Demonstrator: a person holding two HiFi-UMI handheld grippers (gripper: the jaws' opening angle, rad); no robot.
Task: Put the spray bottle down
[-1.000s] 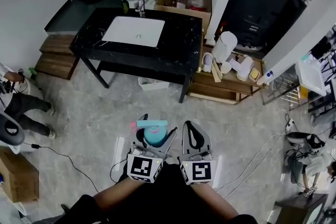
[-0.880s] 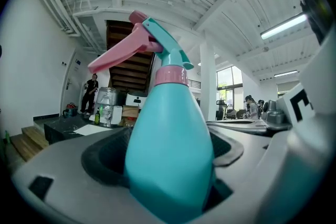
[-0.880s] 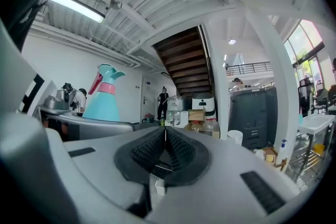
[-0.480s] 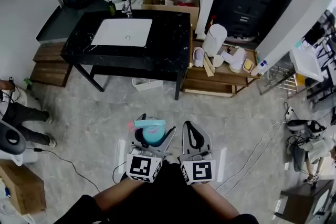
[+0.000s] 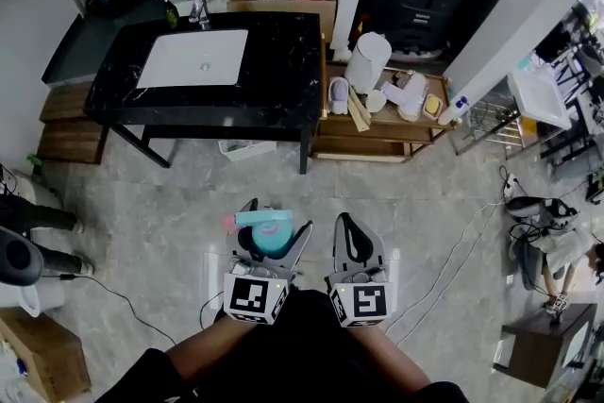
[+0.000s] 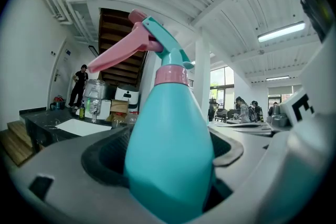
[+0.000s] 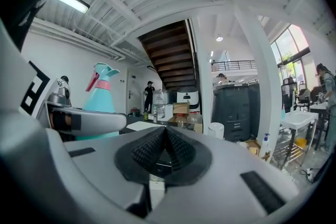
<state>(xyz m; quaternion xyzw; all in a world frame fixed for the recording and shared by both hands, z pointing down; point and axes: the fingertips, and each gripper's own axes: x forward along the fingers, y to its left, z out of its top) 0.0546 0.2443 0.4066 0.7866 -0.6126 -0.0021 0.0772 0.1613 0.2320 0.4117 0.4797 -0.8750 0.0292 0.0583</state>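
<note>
As the head view has it: the left gripper [image 5: 276, 222] and the right gripper [image 5: 345, 227] sit side by side, close in front of the person's dark torso. They are over the grey floor [image 5: 160, 203] and well short of the black counter [image 5: 293, 61] with its white sink [image 5: 193, 58].
Head view alone: it shows the marker cube on each gripper, with the forearms behind them. A low wooden shelf [image 5: 396, 144] carrying white items stands to the right of the counter. From up here the spray bottle [image 5: 274, 239] is only a round teal top, a teal head bar and a pink tip.
Left gripper view alone: it gives the bottle's full profile, with a teal body, a pink collar and a teal head. The pink trigger [image 6: 118, 55] points to the picture's left. A person in black [image 6: 80, 84] stands far off by the counter.
Right gripper view alone: it shows this gripper's ribbed black pads [image 7: 149, 150] meeting. The bottle stands at the left of the picture, behind a jaw of the left gripper.
Left gripper: its jaws are spread to the bottle's width and clamped on the lower body, one on each side.
Spray bottle: it is upright and in the air, carried only by the left jaws, and not set down on anything.
Right gripper: its jaws are closed pad against pad with nothing between them. It is just beside the left gripper and apart from the bottle.
</note>
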